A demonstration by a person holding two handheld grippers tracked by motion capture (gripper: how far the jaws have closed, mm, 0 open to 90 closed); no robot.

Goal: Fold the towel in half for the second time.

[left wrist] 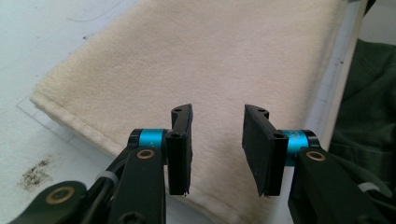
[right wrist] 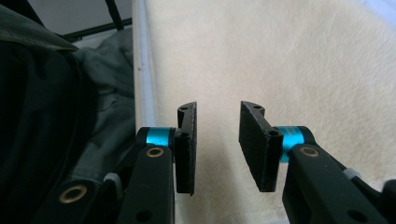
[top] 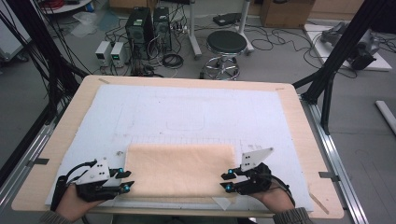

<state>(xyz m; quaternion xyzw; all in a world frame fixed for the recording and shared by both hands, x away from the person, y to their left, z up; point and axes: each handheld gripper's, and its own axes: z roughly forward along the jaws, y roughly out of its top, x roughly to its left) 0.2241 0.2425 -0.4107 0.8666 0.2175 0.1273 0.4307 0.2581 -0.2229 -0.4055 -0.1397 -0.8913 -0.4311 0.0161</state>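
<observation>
One folded cream terry towel (top: pixel 181 169) lies on the near half of the white foam mat (top: pixel 187 112) covering the light wooden desk (top: pixel 299 116), its front edge just short of the mat's near edge. Two hand-held grippers flank the towel: the left hand-held gripper (top: pixel 123 179) at its left front corner and the right hand-held gripper (top: pixel 228 181) at its right front corner, each with jaws partly apart, pads off the cloth, holding nothing. Beyond the towel's far edge the mat is bare.
</observation>
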